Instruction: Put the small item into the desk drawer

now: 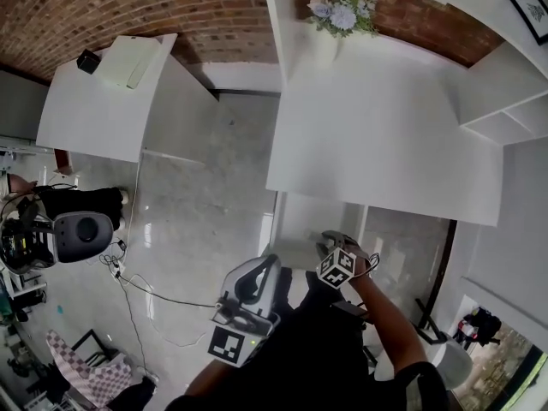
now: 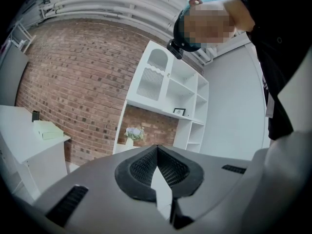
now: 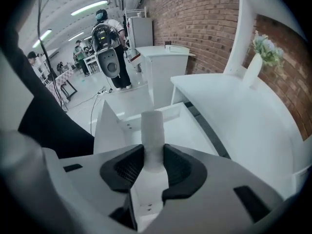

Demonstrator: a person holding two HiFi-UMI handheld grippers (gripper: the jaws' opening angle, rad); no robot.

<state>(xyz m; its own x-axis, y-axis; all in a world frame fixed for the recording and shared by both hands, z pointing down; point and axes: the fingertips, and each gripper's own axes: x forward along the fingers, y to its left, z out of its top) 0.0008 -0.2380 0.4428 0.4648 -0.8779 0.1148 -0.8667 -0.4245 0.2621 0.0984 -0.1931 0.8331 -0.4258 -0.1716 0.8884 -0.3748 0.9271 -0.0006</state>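
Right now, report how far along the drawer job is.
Done: the drawer stands open. In hand: the right gripper has its jaws closed on the small white cylinder, held above the drawer. Left: lower it in and release. The left gripper is shut and empty.

The left gripper (image 1: 262, 274) is held low in front of the body, pointing forward, its marker cube nearest the person. In the left gripper view its jaws (image 2: 157, 151) meet at the tips, with nothing between them. The right gripper (image 1: 330, 247) sits just beside it, a little further forward, with the bare right forearm (image 1: 387, 313) running back to a dark sleeve (image 1: 421, 382). In the right gripper view, its jaws (image 3: 153, 156) are closed on a small white tube (image 3: 152, 129), which stands upright and sticks out past the pads.
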